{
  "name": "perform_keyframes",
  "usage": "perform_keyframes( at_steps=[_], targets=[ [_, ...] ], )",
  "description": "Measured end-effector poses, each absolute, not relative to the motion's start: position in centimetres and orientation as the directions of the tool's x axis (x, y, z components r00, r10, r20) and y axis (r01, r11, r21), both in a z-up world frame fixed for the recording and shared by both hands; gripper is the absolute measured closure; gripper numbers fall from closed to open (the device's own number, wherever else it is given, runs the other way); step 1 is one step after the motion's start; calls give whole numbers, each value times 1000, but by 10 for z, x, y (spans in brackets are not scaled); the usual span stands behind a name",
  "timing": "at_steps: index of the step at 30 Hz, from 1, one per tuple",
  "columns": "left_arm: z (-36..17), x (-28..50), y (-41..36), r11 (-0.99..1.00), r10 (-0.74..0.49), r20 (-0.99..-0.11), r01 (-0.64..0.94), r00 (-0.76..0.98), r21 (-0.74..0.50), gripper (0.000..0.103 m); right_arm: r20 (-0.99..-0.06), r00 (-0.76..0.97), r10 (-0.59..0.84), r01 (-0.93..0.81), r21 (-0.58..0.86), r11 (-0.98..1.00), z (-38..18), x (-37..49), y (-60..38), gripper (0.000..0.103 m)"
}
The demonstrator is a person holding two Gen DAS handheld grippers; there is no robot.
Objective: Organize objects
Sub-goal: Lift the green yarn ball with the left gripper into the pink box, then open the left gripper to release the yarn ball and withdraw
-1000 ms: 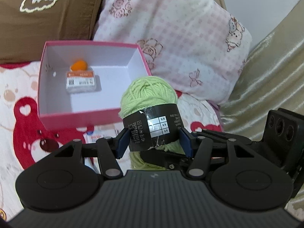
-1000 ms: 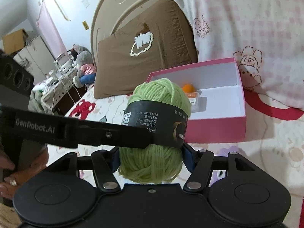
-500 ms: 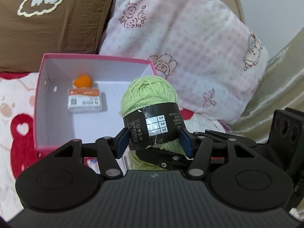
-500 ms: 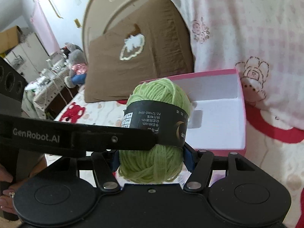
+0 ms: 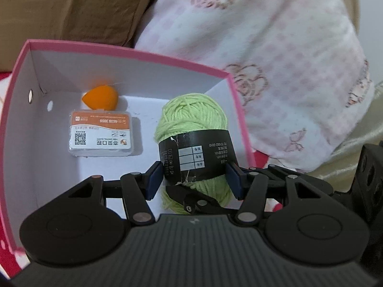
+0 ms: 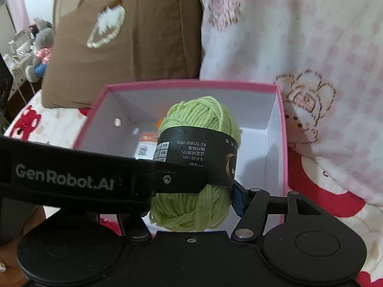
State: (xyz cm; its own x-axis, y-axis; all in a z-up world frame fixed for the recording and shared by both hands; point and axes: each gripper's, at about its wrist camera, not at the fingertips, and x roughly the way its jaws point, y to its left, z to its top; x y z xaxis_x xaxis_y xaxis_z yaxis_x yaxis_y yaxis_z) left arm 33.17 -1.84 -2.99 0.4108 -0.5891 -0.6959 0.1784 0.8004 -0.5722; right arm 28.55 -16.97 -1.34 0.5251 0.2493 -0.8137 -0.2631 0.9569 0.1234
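The left wrist view looks steeply down along its fingers, close over the open pink cardboard box with white inside (image 5: 129, 49), facing the brown pillow (image 5: 71, 4). The right wrist view faces the same way from a little further back. Both share the box (image 6: 191, 84), the green yarn ball with black paper band (image 5: 191, 129) and pillows.

Soft indoor light, motion-blurred fisheye edges.

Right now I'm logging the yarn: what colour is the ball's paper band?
Black with pale print, wrapped around the light green yarn ball; clearest in the left wrist view.
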Motion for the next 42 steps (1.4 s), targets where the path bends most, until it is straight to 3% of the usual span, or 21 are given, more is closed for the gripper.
perform_keyframes(
  at_steps=[8,18,22,30,34,38,42],
  targets=[
    [-52,354,-22,797,-589,-706,137,394,-588,50,-819,559,132,-285,-40,958,-41,302,-152,36],
    [-75,375,-28,794,-586,-714,96,384,-600,51,-834,539,117,-299,-60,952,-62,322,-155,36],
    [-70,372,-37,826,-554,-724,162,410,-540,55,-848,522,92,-308,-86,948,-64,325,-153,36],
    [-78,375,-29,815,-558,-723,104,408,-571,55,-873,469,132,-400,-77,913,-60,324,-157,34],
    [-84,373,-31,801,-565,-726,51,392,-596,54,-842,520,147,-407,-92,909,-51,306,-162,40],
    [-85,370,-46,803,-564,-717,72,409,-591,54,-819,560,121,-397,-137,907,-55,299,-169,63],
    [-84,372,-58,806,-559,-701,93,443,-585,54,-796,593,119,-378,-145,914,-53,300,-177,71]
  ],
)
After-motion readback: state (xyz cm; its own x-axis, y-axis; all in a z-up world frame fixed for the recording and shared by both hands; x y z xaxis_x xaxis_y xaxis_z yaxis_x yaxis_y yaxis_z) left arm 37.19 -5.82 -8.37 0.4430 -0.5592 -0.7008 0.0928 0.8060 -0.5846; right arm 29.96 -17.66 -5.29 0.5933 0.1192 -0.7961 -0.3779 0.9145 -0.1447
